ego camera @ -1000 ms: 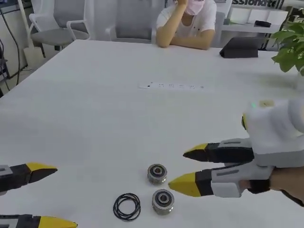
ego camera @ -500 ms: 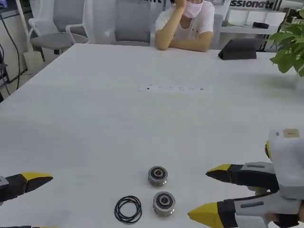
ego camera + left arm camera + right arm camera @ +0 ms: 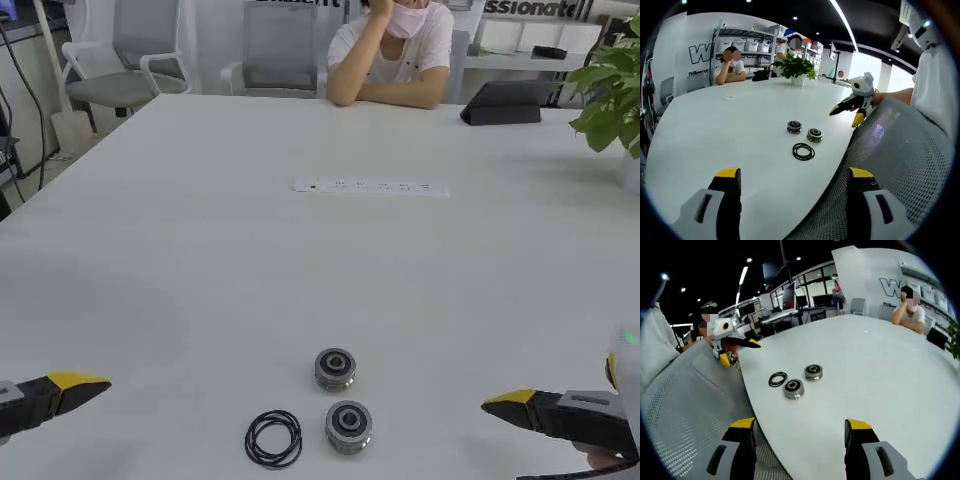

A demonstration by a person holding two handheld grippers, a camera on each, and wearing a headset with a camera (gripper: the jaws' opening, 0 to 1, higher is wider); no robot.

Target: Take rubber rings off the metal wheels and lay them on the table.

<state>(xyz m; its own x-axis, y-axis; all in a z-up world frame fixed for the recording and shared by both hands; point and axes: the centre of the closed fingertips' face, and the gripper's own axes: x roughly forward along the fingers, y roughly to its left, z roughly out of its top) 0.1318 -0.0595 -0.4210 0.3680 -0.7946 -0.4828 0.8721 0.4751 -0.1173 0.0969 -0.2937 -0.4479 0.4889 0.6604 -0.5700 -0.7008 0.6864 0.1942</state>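
Two metal wheels lie flat near the table's front edge, with a small pile of black rubber rings just left of the nearer wheel. My left gripper is open and holds nothing; its yellow fingertip shows at the lower left, well clear of the rings. My right gripper is also open and bare, its fingertip out to the right of the wheels. The wheels and rings sit between the two grippers.
A white strip lies mid-table. A person sits at the far edge, beside a black case. A green plant stands far right. A white mesh chair back is close behind the front edge.
My right gripper has pulled back to the right and down, away from the wheels. The left gripper has dropped slightly lower. Wheels and rings have stayed put.
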